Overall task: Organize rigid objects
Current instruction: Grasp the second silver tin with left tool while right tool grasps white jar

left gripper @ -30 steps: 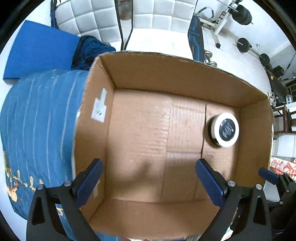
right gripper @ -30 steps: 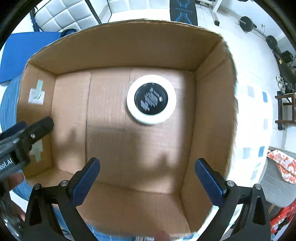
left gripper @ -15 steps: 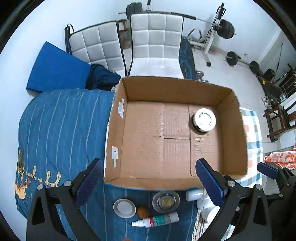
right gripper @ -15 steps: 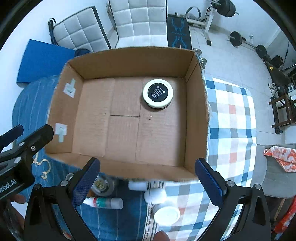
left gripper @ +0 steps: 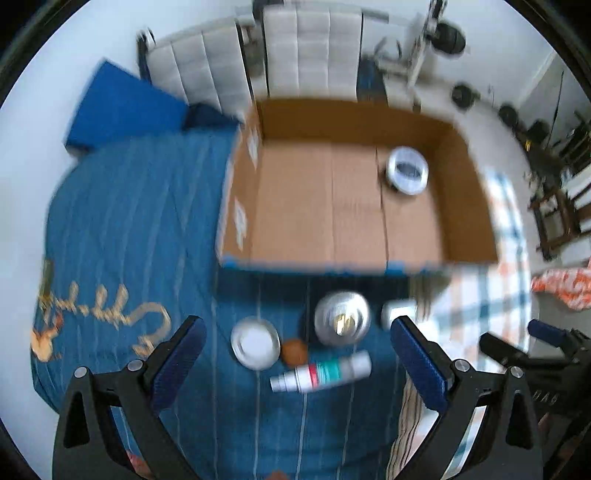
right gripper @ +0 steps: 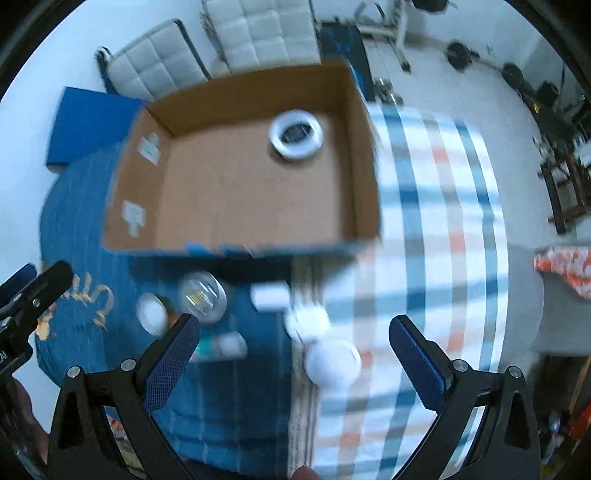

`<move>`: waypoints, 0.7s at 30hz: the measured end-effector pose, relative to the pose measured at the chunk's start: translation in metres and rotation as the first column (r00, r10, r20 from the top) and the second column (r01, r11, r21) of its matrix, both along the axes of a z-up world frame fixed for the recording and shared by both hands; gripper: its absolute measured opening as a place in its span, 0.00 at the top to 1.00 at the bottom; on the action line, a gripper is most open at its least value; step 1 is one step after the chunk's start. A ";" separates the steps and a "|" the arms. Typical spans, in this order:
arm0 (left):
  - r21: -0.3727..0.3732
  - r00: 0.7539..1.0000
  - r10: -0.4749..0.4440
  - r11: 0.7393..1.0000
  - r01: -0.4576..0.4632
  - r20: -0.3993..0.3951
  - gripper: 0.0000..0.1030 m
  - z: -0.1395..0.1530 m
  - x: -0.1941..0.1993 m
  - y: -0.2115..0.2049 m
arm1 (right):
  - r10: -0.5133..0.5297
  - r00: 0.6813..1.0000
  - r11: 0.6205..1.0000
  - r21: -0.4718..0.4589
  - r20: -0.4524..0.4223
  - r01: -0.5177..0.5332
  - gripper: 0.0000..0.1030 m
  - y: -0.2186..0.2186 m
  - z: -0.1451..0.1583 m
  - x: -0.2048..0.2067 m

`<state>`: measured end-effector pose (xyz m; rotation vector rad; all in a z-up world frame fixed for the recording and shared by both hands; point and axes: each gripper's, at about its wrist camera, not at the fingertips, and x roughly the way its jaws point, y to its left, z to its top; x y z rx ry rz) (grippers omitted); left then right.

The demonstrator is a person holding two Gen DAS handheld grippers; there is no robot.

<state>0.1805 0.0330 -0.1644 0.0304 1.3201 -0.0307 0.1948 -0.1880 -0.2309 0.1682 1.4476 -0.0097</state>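
An open cardboard box (left gripper: pixel 280 122) (right gripper: pixel 236 107) stands on the bed with one white-rimmed round tin (left gripper: pixel 407 174) (right gripper: pixel 296 136) inside, near its far right corner. In front of the box lie a silver round tin (left gripper: pixel 342 318) (right gripper: pixel 202 297), a white lid (left gripper: pixel 255 342) (right gripper: pixel 151 314), a small brown ball (left gripper: pixel 294 352), a white spray bottle (left gripper: pixel 320 372) (right gripper: pixel 221 347) on its side and white jars (right gripper: pixel 333 363). My left gripper (left gripper: pixel 297 363) hangs open above the lid, ball and bottle. My right gripper (right gripper: pixel 295 360) hangs open above the white jars. Both views are blurred.
A blue quilt (left gripper: pixel 122 221) covers the left of the bed and a checked blanket (right gripper: pixel 436 229) the right. White padded chairs (left gripper: pixel 310 48), a blue mat (left gripper: pixel 122 107) and weights (left gripper: pixel 447 33) stand beyond the bed. Each gripper shows at the edge of the other's view.
Both grippers have pulled back and up from inside the box, so the items in front of the box have come into view between their fingers. Both stay open.
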 end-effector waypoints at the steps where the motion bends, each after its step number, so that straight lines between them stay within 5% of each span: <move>1: 0.001 0.999 -0.006 1.000 0.006 -0.049 0.01 -0.018 -0.004 -0.002 | -0.015 0.999 1.000 -0.007 -0.033 0.015 0.00 -0.007 -0.015 -0.008; 5: -0.015 0.980 -0.020 1.000 0.018 -0.196 0.01 -0.077 -0.009 -0.011 | -0.084 0.982 0.996 -0.003 -0.172 0.085 0.00 -0.032 -0.076 -0.031; 9: -0.009 0.966 -0.026 1.000 0.024 -0.257 0.01 -0.113 -0.005 -0.023 | -0.146 0.948 0.985 0.044 -0.283 0.165 0.00 -0.043 -0.131 -0.047; 14: 0.009 0.951 -0.029 0.999 0.034 -0.309 0.01 -0.147 0.009 -0.038 | -0.204 0.924 0.970 0.058 -0.325 0.234 0.01 -0.045 -0.161 -0.054; 17: 0.027 0.942 -0.037 0.998 0.049 -0.334 0.02 -0.165 0.021 -0.045 | -0.218 0.914 0.965 0.064 -0.342 0.254 0.12 -0.043 -0.170 -0.055; 19: 0.031 0.941 -0.047 0.998 0.061 -0.335 0.16 -0.174 0.028 -0.050 | -0.214 0.910 0.967 0.057 -0.355 0.249 0.21 -0.038 -0.176 -0.054; 20: 0.020 0.939 -0.053 0.998 0.064 -0.340 0.33 -0.177 0.030 -0.052 | -0.212 0.908 0.968 0.053 -0.362 0.247 0.27 -0.037 -0.179 -0.054; 21: -0.014 0.935 -0.062 0.998 0.061 -0.350 0.32 -0.182 0.032 -0.054 | -0.206 0.905 0.969 0.051 -0.372 0.242 0.31 -0.036 -0.183 -0.055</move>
